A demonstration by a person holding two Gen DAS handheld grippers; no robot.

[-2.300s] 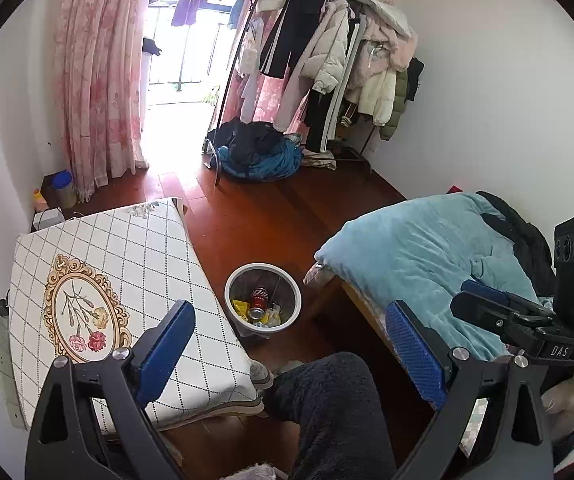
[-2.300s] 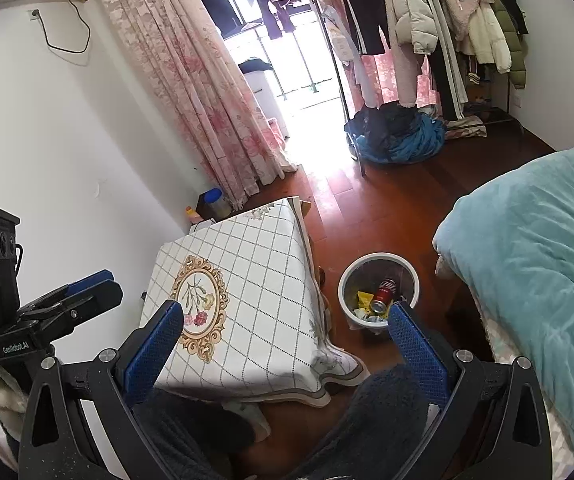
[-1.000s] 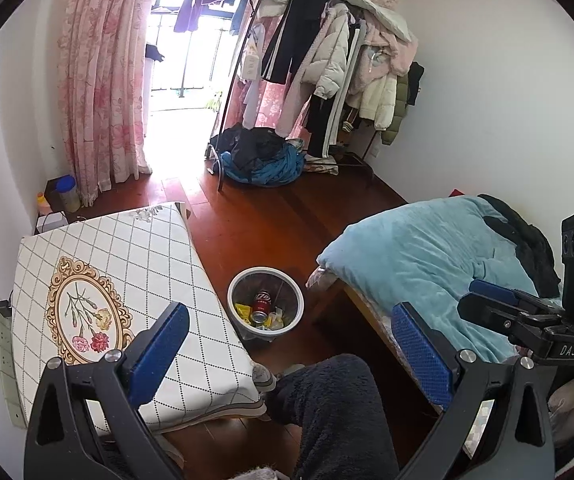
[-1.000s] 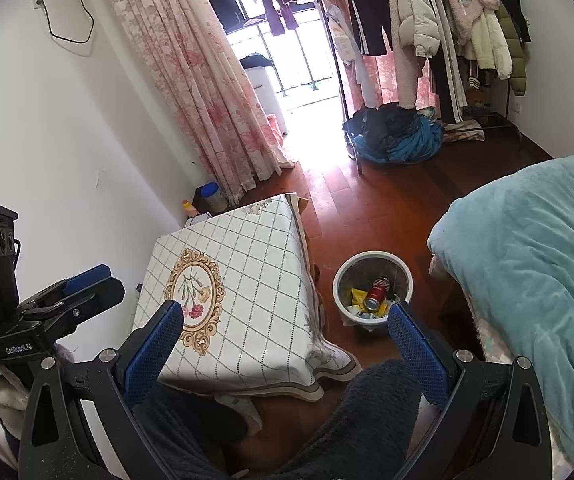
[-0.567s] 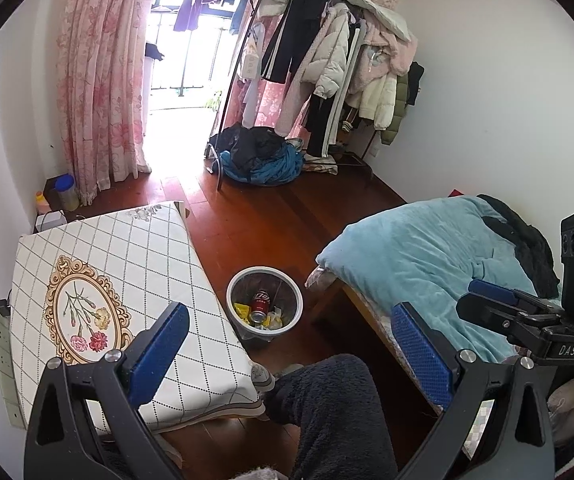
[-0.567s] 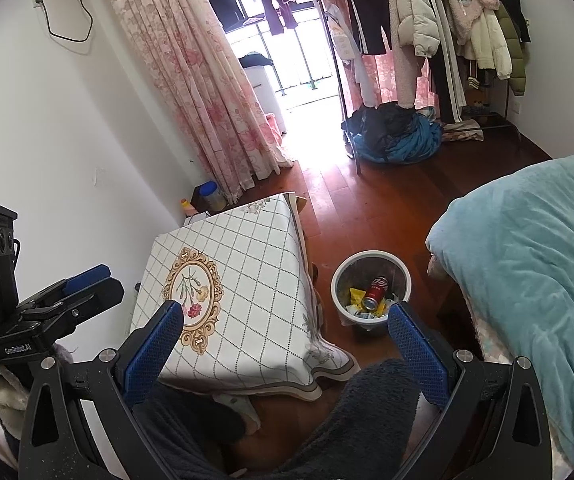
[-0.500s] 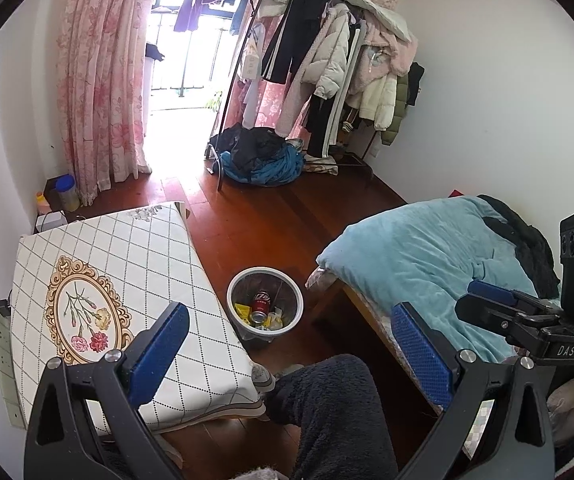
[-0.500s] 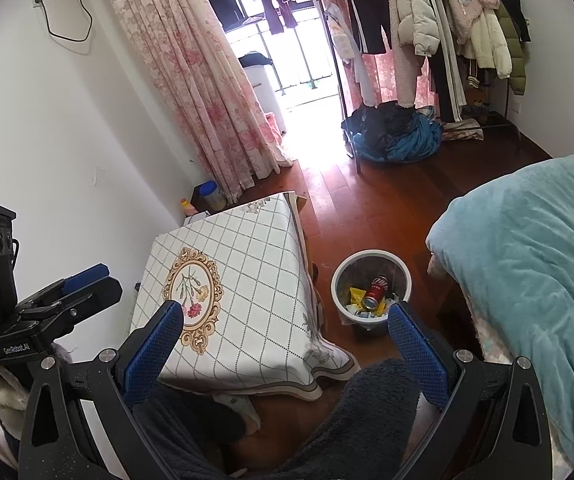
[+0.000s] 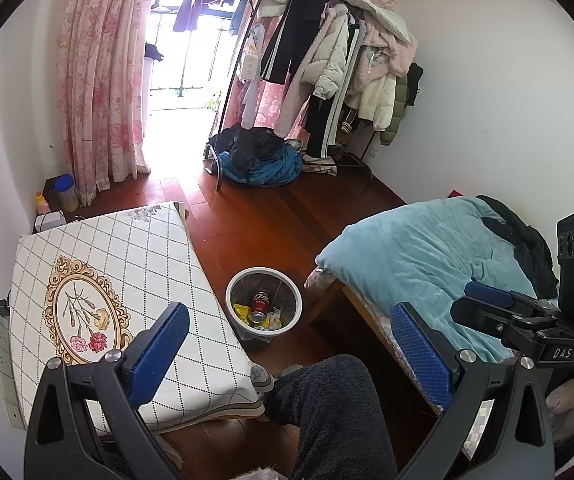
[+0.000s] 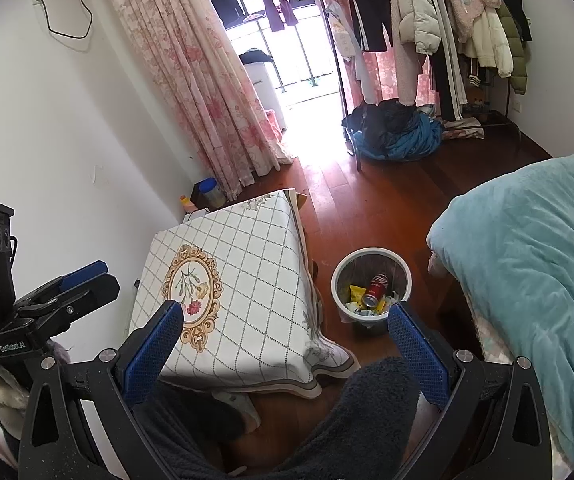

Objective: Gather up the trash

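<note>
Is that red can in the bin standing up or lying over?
Tipped over. The red can lies slanted on the wrappers inside the white bin, its open top end facing the camera.

White walls (image 9: 487,92) enclose a red-brown wooden floor (image 9: 271,224). At 12 o'clock, daylight pours through a balcony door (image 9: 183,60) beside pink floral curtains (image 9: 99,80). A loaded clothes rack (image 9: 327,60) stands at 1 o'clock, a bed with a teal blanket (image 9: 419,256) at 3, a cloth-covered bench (image 9: 119,280) at 9.
</note>
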